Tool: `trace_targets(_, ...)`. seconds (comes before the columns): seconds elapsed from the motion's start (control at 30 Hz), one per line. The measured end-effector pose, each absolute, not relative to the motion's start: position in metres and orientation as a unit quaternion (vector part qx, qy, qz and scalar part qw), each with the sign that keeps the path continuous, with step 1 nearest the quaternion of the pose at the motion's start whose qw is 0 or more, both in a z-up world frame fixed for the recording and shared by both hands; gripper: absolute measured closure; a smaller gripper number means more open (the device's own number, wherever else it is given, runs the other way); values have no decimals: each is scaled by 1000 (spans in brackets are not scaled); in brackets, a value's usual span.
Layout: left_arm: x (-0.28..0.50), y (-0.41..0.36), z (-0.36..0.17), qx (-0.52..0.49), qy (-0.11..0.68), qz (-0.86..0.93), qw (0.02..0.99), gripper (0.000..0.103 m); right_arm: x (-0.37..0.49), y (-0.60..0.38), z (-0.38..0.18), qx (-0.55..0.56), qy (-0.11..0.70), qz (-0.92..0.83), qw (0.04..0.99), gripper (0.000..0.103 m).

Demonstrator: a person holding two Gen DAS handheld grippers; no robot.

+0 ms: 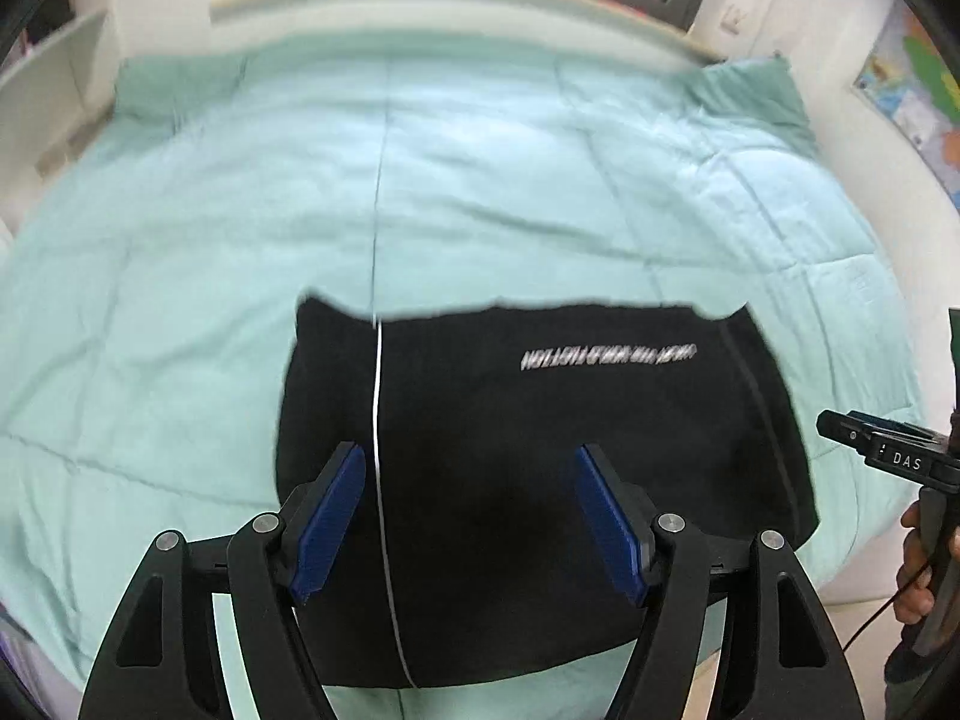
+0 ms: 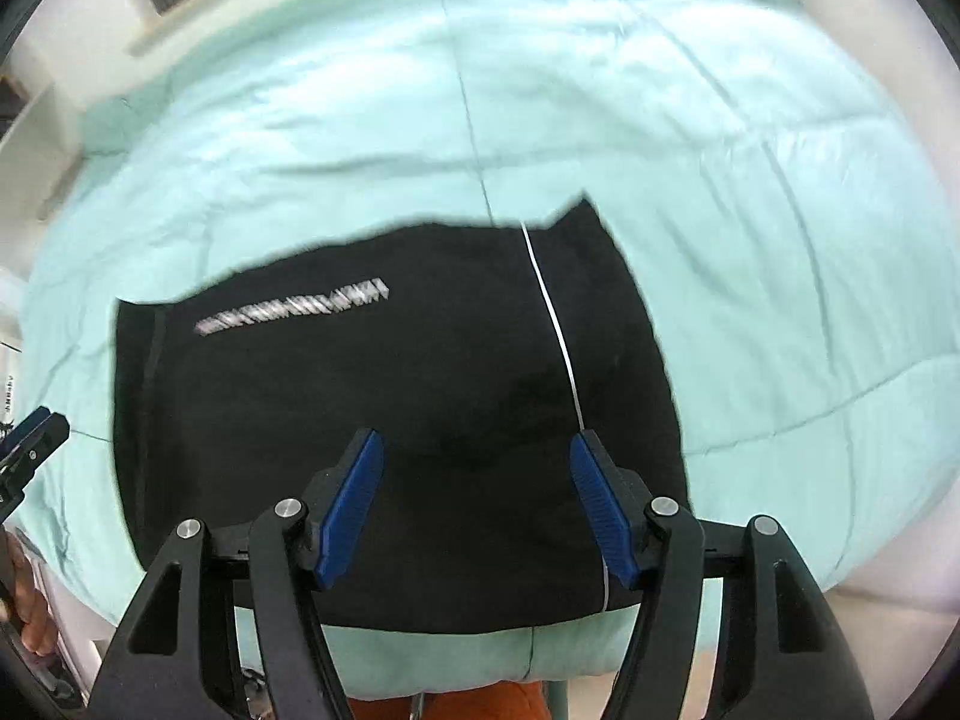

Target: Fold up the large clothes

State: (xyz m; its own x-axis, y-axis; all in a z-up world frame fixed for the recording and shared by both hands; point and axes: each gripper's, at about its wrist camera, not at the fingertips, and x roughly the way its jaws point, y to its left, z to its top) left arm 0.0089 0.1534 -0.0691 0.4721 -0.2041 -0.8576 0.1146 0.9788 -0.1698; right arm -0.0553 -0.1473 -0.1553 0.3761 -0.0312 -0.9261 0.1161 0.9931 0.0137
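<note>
Two grippers hang over a folded black garment on a bed.

Both blue pads of the left gripper are spread wide with nothing between them — only the black garment far below. The right gripper is spread apart too, and it holds nothing. The garment lies flat in a neat, almost square shape on the light green blanket, close to the near edge of the bed. It has a thin white stripe down one side and a blurry line of white letters near its far edge. At the right edge of the left wrist view a hand holds the other gripper — off to the side of the garment.
</note>
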Motion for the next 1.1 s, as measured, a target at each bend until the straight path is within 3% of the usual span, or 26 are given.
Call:
trace_targets(0.2,-16,148,-5,-20,461,-79,884,29,-66,-123,-98,26,524,-34,851,35)
trace_targets(0.57,-44,129,63,23,415,-40,909,29,-91,-70,-43,-7,474,-18,880,32)
trace_targets(1.1,-53,131,61,-25,427,-66,902,29,-85,-56,-30,-18,460,-31,887,29)
